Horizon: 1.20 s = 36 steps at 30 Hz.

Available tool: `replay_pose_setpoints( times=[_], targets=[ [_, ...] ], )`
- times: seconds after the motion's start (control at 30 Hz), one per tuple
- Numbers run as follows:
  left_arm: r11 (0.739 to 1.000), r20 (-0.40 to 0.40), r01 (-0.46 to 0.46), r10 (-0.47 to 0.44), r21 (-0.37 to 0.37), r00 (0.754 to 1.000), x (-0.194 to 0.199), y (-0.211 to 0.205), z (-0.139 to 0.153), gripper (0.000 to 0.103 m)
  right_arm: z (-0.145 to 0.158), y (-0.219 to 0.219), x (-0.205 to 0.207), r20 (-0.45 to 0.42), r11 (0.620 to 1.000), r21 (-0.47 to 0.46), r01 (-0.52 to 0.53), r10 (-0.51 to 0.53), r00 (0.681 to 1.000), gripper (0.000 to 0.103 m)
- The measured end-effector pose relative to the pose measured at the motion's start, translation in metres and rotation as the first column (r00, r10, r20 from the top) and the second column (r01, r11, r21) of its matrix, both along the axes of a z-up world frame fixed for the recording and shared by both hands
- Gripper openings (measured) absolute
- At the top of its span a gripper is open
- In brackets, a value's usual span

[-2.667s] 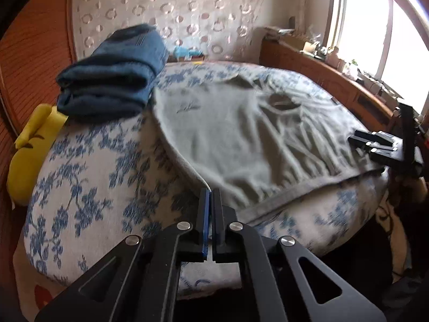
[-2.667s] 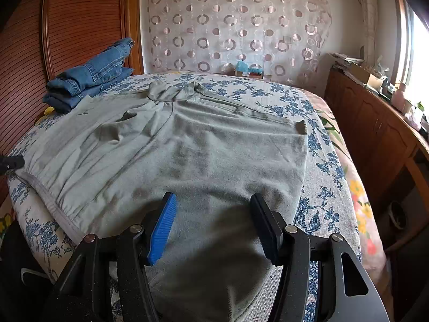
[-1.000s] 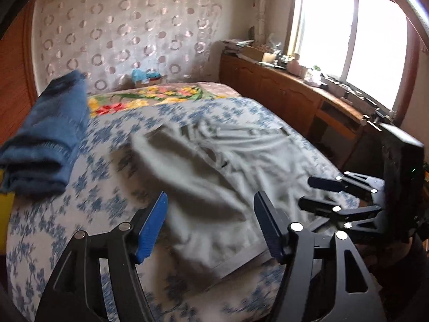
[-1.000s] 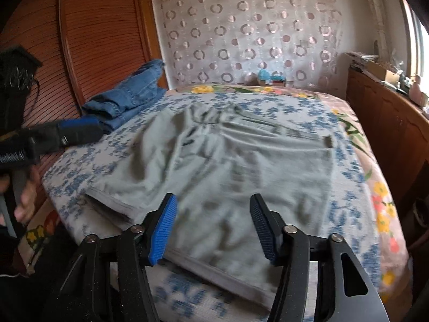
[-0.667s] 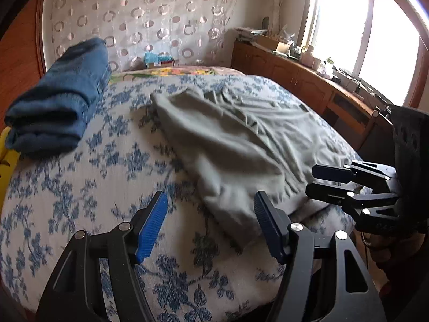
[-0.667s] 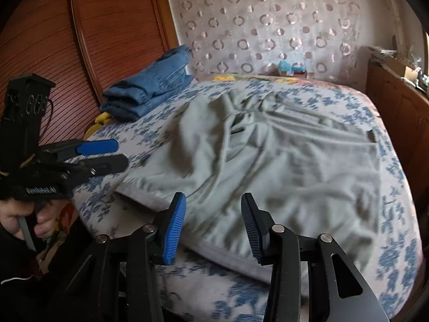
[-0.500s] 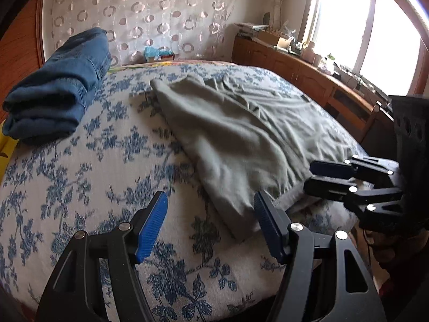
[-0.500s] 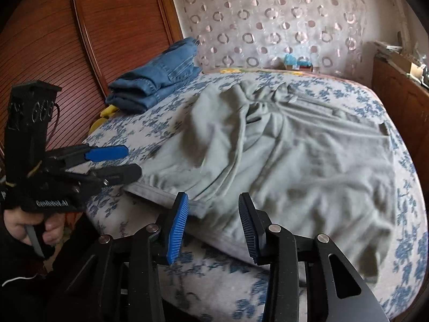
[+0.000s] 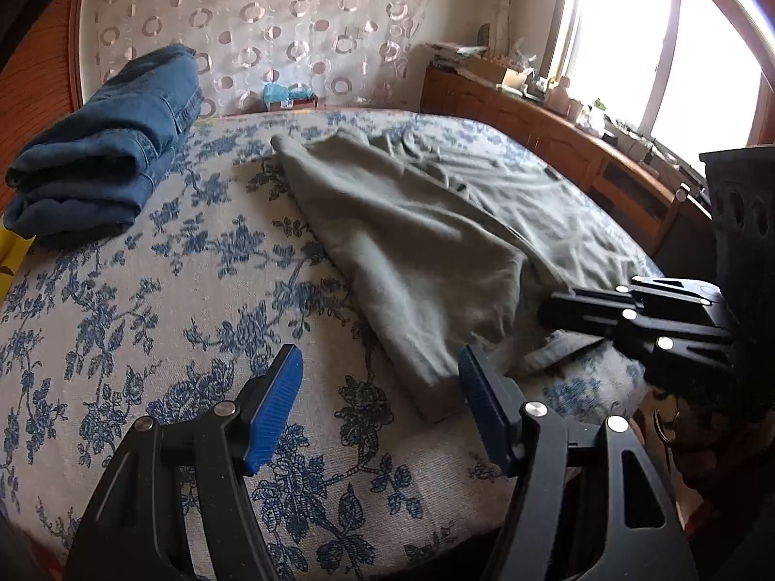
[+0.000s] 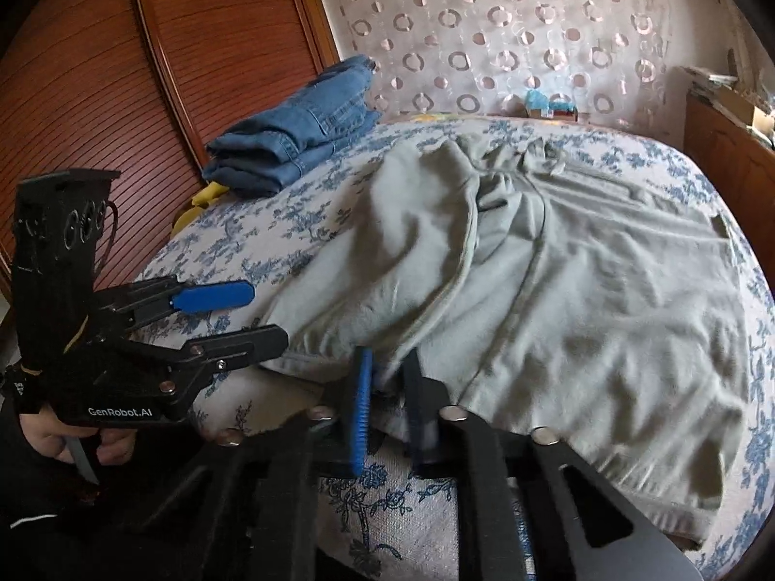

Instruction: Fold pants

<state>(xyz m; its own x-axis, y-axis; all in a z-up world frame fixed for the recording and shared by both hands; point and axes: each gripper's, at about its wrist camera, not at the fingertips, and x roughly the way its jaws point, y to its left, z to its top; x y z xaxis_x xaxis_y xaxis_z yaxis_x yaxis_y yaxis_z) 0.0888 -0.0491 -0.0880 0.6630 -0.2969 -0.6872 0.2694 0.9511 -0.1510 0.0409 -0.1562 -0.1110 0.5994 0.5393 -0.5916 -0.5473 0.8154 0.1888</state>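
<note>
The grey-green pants point(image 9: 426, 232) lie spread on the floral bedspread point(image 9: 145, 300), with one side folded over. In the right wrist view the pants point(image 10: 581, 290) fill the middle of the bed. My left gripper point(image 9: 380, 387) is open and empty, its blue pads on either side of the folded near corner. It also shows in the right wrist view point(image 10: 252, 314). My right gripper point(image 10: 387, 387) is shut on the pants' near hem. It also shows in the left wrist view point(image 9: 547, 310) at the right, against the cloth.
Folded blue jeans point(image 9: 111, 155) lie at the bed's far left, also in the right wrist view point(image 10: 300, 126). A yellow thing point(image 10: 203, 198) lies beside them. A wooden headboard point(image 10: 145, 97) stands at the left. A wooden cabinet point(image 9: 557, 145) under the window runs along the right.
The left gripper has let go of the pants, opened and come down to the folded corner. The right gripper has closed on the near hem. One side of the pants now lies folded over.
</note>
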Motion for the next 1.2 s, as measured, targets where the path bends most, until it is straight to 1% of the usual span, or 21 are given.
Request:
replay_pose_setpoints(
  times=[0.1,0.3,0.5,0.63,0.93,1.2],
  targets=[
    [1.0,0.025,0.002,-0.002,-0.008,1.0,-0.003,-0.002,0.009,0.068,0.009,-0.01,-0.004,0.039,1.0,0.001,0.023,-0.023,0.999,0.006],
    [1.0,0.041,0.02,-0.02,-0.015,0.999,-0.001,-0.011,0.019,0.068,0.027,-0.036,-0.014,0.107,0.997,-0.016,0.081,-0.079,0.991,0.006],
    [0.999,0.039,0.046,-0.046,-0.005,0.998,0.01,-0.028,0.024,0.068,0.036,-0.061,-0.029,0.143,0.992,-0.024,0.127,-0.122,0.982,0.006],
    [0.998,0.043,0.065,-0.065,-0.005,0.997,0.016,-0.04,0.029,0.068,0.037,-0.069,-0.038,0.163,0.986,-0.033,0.161,-0.154,0.975,0.006],
    [0.995,0.045,0.101,-0.1,-0.002,0.994,0.022,-0.059,0.034,0.068,0.041,-0.091,-0.058,0.181,0.973,-0.048,0.227,-0.215,0.96,0.006],
    [0.993,0.034,0.118,-0.118,0.008,0.992,0.023,-0.07,0.032,0.068,0.03,-0.096,-0.075,0.135,0.965,-0.047,0.258,-0.25,0.959,0.006]
  ],
)
